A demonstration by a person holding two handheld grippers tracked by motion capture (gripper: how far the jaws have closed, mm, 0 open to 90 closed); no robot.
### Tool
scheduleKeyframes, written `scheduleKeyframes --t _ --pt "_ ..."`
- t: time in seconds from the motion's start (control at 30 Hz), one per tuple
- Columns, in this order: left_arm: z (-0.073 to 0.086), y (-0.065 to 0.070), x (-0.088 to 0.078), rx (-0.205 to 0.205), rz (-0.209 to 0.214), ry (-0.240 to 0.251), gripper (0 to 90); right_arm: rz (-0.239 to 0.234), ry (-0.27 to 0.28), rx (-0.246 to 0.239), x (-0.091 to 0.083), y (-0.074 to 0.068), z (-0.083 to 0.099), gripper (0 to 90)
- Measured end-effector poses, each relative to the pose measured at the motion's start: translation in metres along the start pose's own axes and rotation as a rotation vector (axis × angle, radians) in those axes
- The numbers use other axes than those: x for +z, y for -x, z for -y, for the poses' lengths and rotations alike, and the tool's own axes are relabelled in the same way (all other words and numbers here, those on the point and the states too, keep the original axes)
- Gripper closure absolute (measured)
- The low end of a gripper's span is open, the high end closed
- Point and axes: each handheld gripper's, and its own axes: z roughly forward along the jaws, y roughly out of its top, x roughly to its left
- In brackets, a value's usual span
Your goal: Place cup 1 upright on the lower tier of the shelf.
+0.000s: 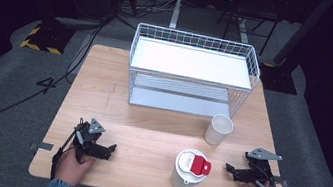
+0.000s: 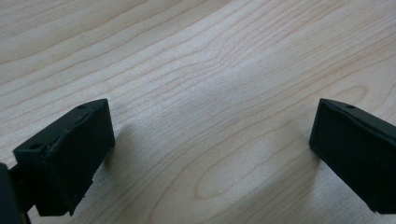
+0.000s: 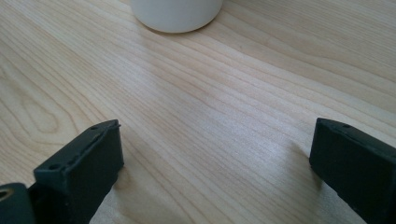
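Note:
A white bottle with a white-and-red lid (image 1: 189, 169) stands near the table's front edge, between my two hands. A plain white cup (image 1: 218, 129) stands upright behind it to the right. My left gripper (image 1: 110, 150) rests low on the wood at the front left, open, nothing between its jaws (image 2: 212, 149). My right gripper (image 1: 229, 169) lies at the front right, pointing left toward the bottle, also open and empty (image 3: 215, 163). In the right gripper view the round white base of a vessel (image 3: 176, 14) shows ahead at the top edge.
A white wire two-shelf rack (image 1: 190, 72) stands at the back middle of the wooden table (image 1: 147, 141). Dark floor with cables surrounds the table. Bare wood lies between the grippers and the rack.

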Motion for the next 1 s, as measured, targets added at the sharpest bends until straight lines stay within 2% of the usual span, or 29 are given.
scheduleKeyframes --t 0.6,0.77,0.87,1.0 --pt "-0.0002 0.0001 0.0002 0.001 -0.001 0.0 0.6 0.0 -0.001 0.0 -0.0001 0.0 0.0 3.2" --pt "-0.0003 0.0 0.0002 0.001 0.0 0.0 0.6 -0.02 0.006 -0.013 -0.0017 0.0031 0.0011 5.6" --pt "-0.0003 0.0 0.0002 0.002 -0.001 0.0 0.6 -0.015 0.006 -0.013 -0.0026 0.0037 0.0021 5.5" --pt "-0.0003 0.0 0.0002 0.001 -0.001 0.0 0.6 -0.007 0.008 0.012 -0.0046 0.0049 0.0036 5.6"
